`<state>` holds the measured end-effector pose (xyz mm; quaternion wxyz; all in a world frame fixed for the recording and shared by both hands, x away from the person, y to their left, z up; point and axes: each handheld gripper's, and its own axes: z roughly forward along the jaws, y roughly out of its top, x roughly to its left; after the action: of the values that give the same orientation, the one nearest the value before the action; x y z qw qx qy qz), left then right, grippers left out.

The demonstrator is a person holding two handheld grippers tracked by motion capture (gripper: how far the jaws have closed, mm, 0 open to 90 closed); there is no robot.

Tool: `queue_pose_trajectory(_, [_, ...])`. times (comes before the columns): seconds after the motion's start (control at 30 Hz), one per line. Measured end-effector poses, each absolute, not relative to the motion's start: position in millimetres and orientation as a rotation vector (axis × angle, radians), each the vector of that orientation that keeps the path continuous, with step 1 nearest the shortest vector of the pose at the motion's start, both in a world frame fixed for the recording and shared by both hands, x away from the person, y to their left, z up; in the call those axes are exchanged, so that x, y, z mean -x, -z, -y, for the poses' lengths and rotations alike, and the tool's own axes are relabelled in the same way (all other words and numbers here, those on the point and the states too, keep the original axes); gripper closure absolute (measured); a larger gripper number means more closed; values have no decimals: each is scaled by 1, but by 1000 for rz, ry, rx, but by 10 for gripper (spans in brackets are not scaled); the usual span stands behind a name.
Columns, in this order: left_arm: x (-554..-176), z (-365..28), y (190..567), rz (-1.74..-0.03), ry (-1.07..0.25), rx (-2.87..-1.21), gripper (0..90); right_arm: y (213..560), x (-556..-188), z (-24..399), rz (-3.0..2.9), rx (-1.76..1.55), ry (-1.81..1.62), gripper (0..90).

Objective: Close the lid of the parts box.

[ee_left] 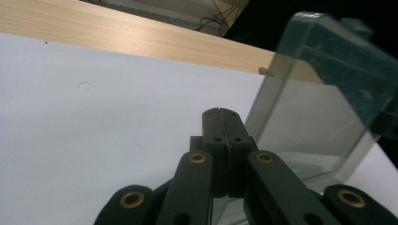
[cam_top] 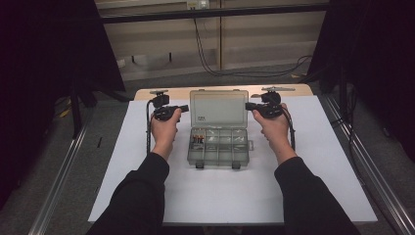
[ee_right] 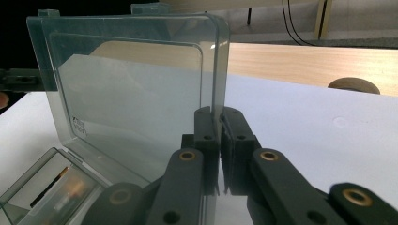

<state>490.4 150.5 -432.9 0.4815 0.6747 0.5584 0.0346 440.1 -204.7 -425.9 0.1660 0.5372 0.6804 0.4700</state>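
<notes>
A clear plastic compartment box point(cam_top: 219, 163) lies open mid-table with its lid point(cam_top: 218, 108) standing upright. One left compartment holds small orange and dark pieces point(cam_top: 197, 139). My left gripper point(cam_top: 186, 107) is at the lid's left edge. In the left gripper view its jaws point(ee_left: 219, 111) are shut on each other with nothing between them, and the lid point(ee_left: 309, 108) stands just to their right. My right gripper point(cam_top: 247, 105) is at the lid's right edge. In the right gripper view it point(ee_right: 217, 115) is shut on the edge of the lid point(ee_right: 136, 89).
The box rests on a white mat point(cam_top: 303, 161) over a wooden table, whose bare strip point(ee_left: 117, 37) runs along the back. A round wooden knob point(ee_right: 353, 85) sits on that strip. Cables point(cam_top: 210, 63) hang beyond the table, and metal rails point(cam_top: 58, 181) flank it.
</notes>
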Motion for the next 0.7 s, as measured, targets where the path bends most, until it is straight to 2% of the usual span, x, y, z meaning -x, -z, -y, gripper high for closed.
queue_pose_trajectory(0.3, [-504, -148, 442, -1349, -129, -1679, 900, 427, -437, 203, -1936, -1426, -1369, 859])
queue_pose_trajectory(0.4, [-506, -143, 446, -1326, -75, -1675, 900, 429, -437, 202, -1920, -1422, -1378, 858])
queue_pose_trajectory(0.7, [-507, -138, 442, -1269, -34, -1658, 900, 428, -434, 205, -1944, -1401, -1397, 847])
